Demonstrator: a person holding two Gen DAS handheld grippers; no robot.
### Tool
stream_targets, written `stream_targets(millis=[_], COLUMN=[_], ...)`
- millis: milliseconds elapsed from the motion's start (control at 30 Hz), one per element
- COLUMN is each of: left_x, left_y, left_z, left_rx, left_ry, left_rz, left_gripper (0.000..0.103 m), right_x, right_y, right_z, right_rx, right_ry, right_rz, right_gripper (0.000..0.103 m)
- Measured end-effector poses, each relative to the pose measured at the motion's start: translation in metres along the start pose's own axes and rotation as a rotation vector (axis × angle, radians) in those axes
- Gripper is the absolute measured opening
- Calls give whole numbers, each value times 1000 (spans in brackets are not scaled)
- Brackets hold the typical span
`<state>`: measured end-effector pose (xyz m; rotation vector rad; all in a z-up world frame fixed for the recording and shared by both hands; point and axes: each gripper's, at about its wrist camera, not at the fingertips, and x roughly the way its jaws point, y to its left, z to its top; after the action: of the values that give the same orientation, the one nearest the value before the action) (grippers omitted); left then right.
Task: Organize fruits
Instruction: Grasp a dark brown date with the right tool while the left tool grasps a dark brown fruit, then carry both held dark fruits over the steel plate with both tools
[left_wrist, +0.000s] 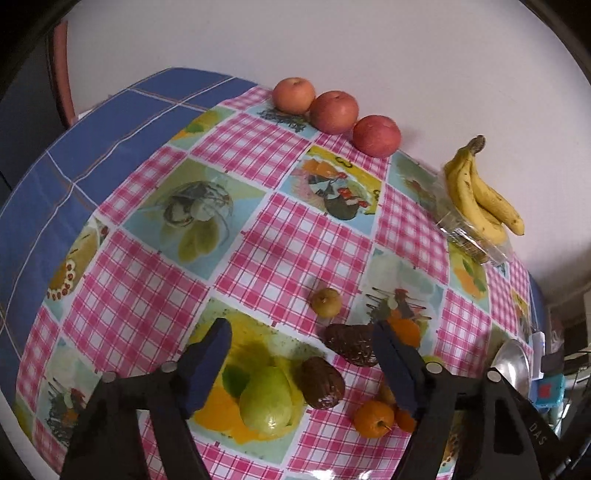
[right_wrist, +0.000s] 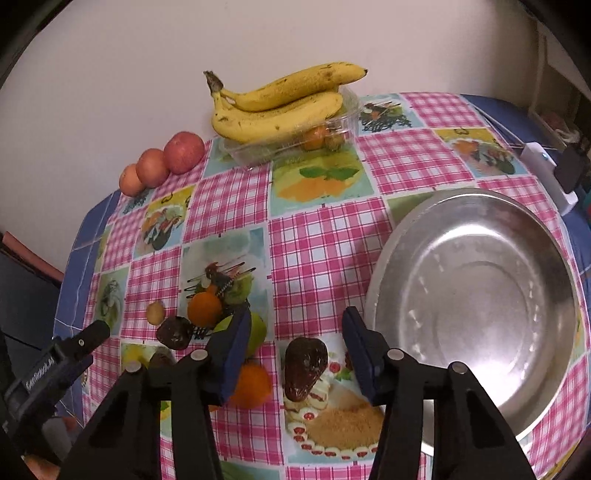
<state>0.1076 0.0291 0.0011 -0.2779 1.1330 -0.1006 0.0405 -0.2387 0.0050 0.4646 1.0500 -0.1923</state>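
Pink gingham squares and printed fruit pictures cover the worktop (left_wrist: 280, 236), over a blue cloth (left_wrist: 74, 155) at its edges.

In the left wrist view, the left gripper (left_wrist: 306, 365) stands spread, nothing pinched. A green guava (left_wrist: 266, 400) and a dark brown scaly fruit (left_wrist: 324, 384) lie on the cloth between its fingers, touching neither. A second brown fruit (left_wrist: 352, 343) sits just beside the right finger, a small yellow-green fruit (left_wrist: 326, 302) above it, and an orange (left_wrist: 373, 419) at lower right. The letters "DAS" can be read on the gripper's black arm at the lower right edge.

In the right wrist view, the right gripper (right_wrist: 293, 354) is partly spread around a brown pointed fruit (right_wrist: 304, 369) lying on the cloth in the lower middle; its fingers stand clear of it on both sides. A second orange (right_wrist: 253, 386) peeks from behind the left finger. The empty metal bowl (right_wrist: 476, 306) fills the right side.

At the top, three apples (right_wrist: 162, 164) line up by the wall, and bananas (right_wrist: 280, 107) rest on a clear plastic box (right_wrist: 343, 122) holding small fruit. Writing on the other gripper at lower left is too blurred to read.
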Motion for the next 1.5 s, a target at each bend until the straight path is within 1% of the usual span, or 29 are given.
stream_targets(millis=[33,67,200,267,433,533,700,767,800,867,933,1000,1100,1300,1400,1500], left_x=[1,1,3,8,23,26,26,22,20,16,15,18,23,31,36,36], left_y=[1,2,1,-1,-7,-13,-18,-20,-20,-20,-19,-20,-27,-38,-38,-39], left_z=[0,-1,-7,-11,-22,-23,-23,-21,-19,-18,-19,-21,-26,-33,-36,-36], left_rx=[4,6,14,22,27,66,99,116,119,114,94,91,123,183,194,201], left_ry=[4,8,34,56,120,114,103,79,71,63,76,93,109,143,156,156], left_rz=[6,9,4,7,-14,25,51,71,71,46,1,-17,-11,18,35,47], left_gripper=[72,71,71,71,70,69,69,69,69,68,60,54,48,41,36,35], right_x=[3,5,14,17,24,28,37,39,40,41,42,41,38,22,21,23], right_y=[2,2,3,3,2,1,1,1,1,0,-1,-1,0,3,2,2], right_z=[1,1,-4,-8,-17,-21,-26,-28,-29,-30,-29,-29,-28,-22,-20,-21], right_rx=[-9,-14,-27,-42,-64,-66,-77,-77,-77,-78,-74,-74,-73,-68,-67,-63], right_ry=[7,14,58,77,114,132,155,165,168,171,169,167,156,106,101,110], right_rz=[5,8,4,-6,-27,-31,-45,-47,-49,-53,-51,-47,-28,-4,1,1], right_gripper=[51,50,46,46,45,44,42,41,41,38,35,34,33,33,33,33])
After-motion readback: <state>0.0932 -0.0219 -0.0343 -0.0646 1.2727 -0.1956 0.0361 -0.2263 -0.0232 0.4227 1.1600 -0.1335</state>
